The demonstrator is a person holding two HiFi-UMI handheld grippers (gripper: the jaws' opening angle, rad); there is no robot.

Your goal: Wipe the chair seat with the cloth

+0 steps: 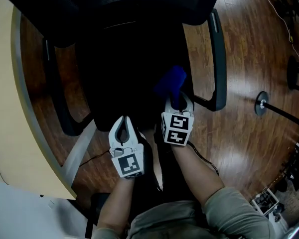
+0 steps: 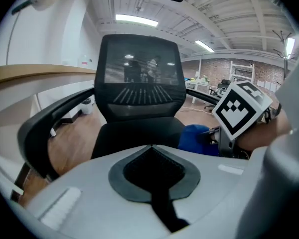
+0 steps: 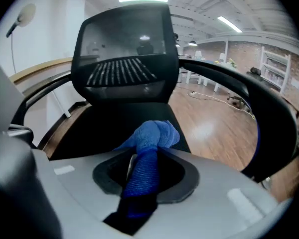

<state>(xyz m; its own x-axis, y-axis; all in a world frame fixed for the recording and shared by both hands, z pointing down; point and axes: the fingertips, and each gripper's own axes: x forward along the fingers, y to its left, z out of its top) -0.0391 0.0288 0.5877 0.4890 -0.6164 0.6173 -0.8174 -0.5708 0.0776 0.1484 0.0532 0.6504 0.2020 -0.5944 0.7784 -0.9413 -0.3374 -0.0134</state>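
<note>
Dim head view, fisheye-warped gripper views

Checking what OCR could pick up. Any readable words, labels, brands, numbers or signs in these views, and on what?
None readable: no words, numbers or brands in any view.
Left cube, on the left claw: black-and-white square pattern, no characters.
Right cube, on the right claw: pattern only too.
Chair, blue cloth: no label showing.
Far shelves: too small and blurred to tell.

Blue cloth [image 1: 172, 81], black chair seat [image 1: 124, 73], black mesh backrest [image 2: 139, 78], brown wood-grain floor [image 1: 249, 133], my white right gripper [image 1: 178, 101] with black-and-white square markers.
</note>
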